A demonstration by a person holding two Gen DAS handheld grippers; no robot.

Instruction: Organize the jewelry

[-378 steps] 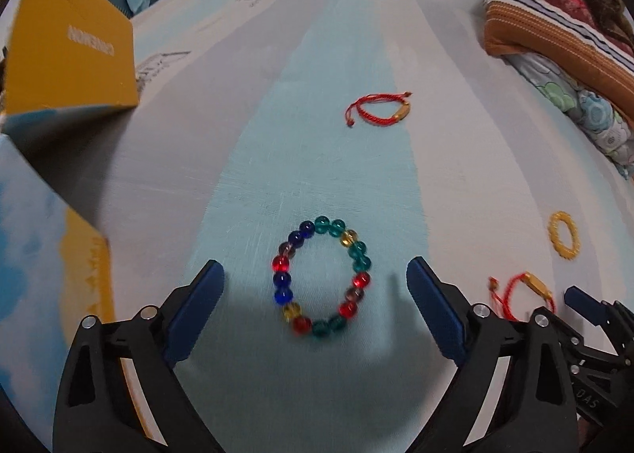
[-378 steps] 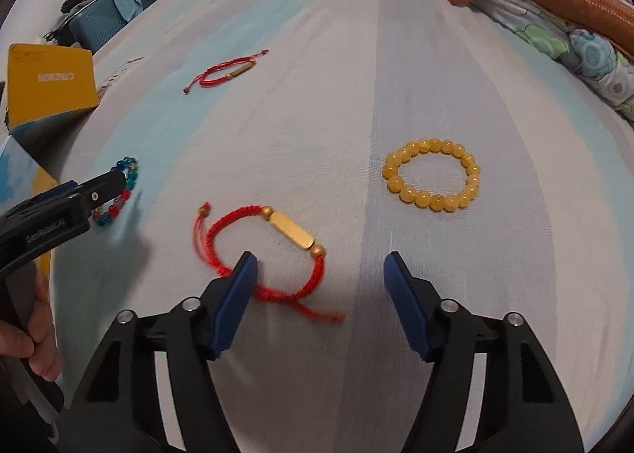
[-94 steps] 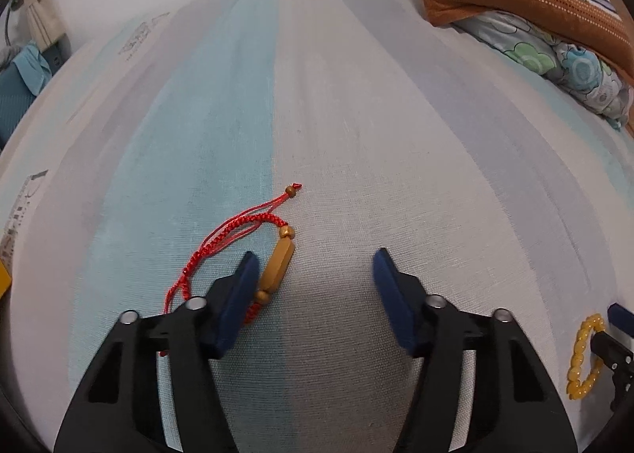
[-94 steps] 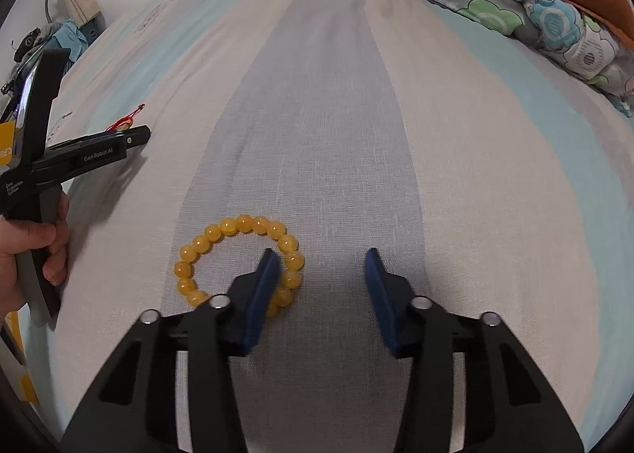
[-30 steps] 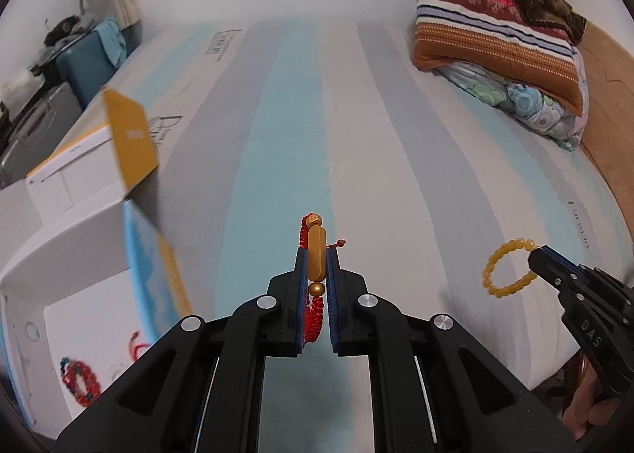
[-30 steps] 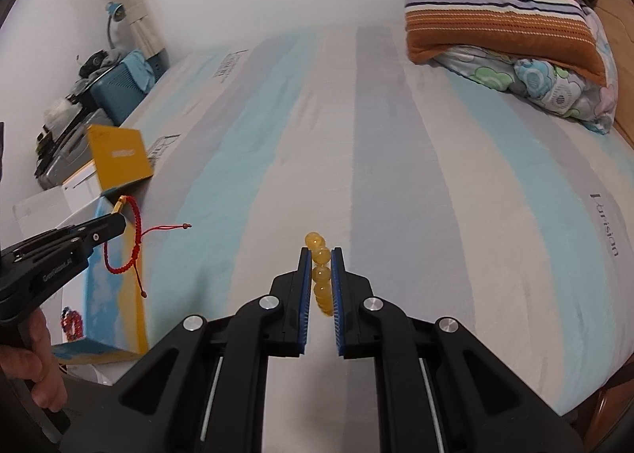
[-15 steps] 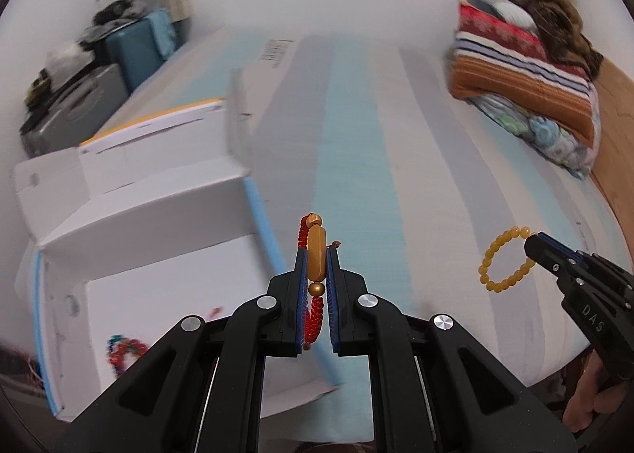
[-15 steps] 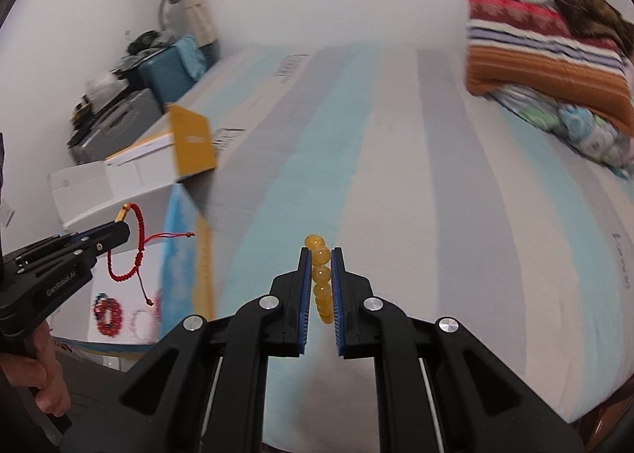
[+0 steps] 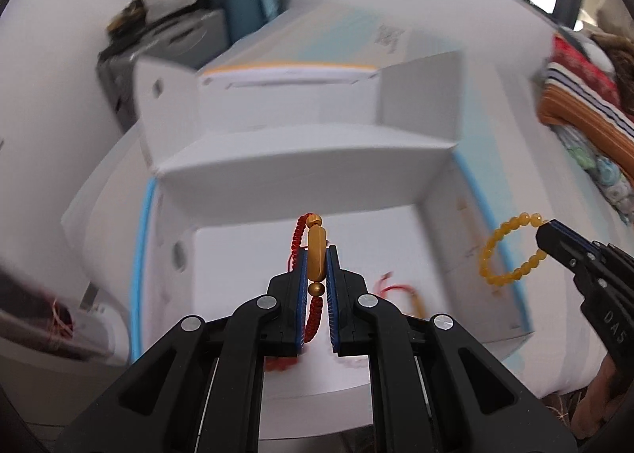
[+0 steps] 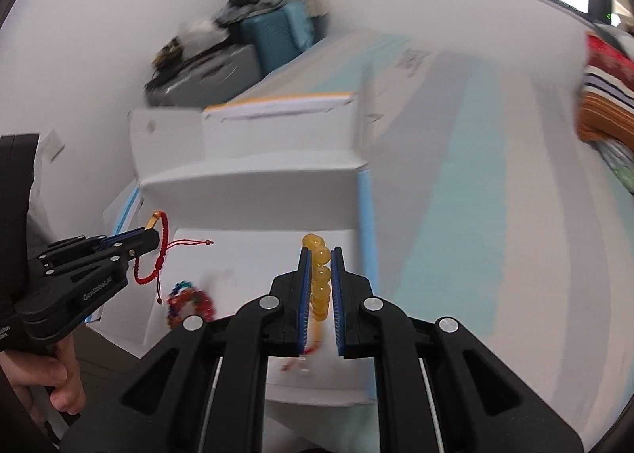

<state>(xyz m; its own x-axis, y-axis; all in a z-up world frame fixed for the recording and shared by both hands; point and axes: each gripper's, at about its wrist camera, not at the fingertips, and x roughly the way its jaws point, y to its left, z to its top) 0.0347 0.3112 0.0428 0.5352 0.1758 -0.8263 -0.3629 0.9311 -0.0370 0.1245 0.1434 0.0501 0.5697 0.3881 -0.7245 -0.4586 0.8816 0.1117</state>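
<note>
My left gripper (image 9: 316,255) is shut on a red cord bracelet with a gold bar (image 9: 316,255) and holds it above the open white box (image 9: 245,247); both also show in the right wrist view, the gripper (image 10: 148,241) and the bracelet (image 10: 158,251). My right gripper (image 10: 320,255) is shut on a yellow bead bracelet (image 10: 320,278), held over the box's right part; it shows at the right in the left wrist view (image 9: 511,251). Inside the box lie a multicoloured bead bracelet (image 10: 190,304) and another red cord bracelet (image 9: 398,290).
The box's lid (image 9: 301,96) stands open at the back. The striped bed sheet (image 10: 475,183) spreads to the right, with a striped pillow (image 9: 582,104) far right. A blue suitcase (image 10: 277,37) and grey cases stand by the wall.
Both grippers have swung left from over the bed to over the open box, each still holding its bracelet. The box now fills the middle of both views.
</note>
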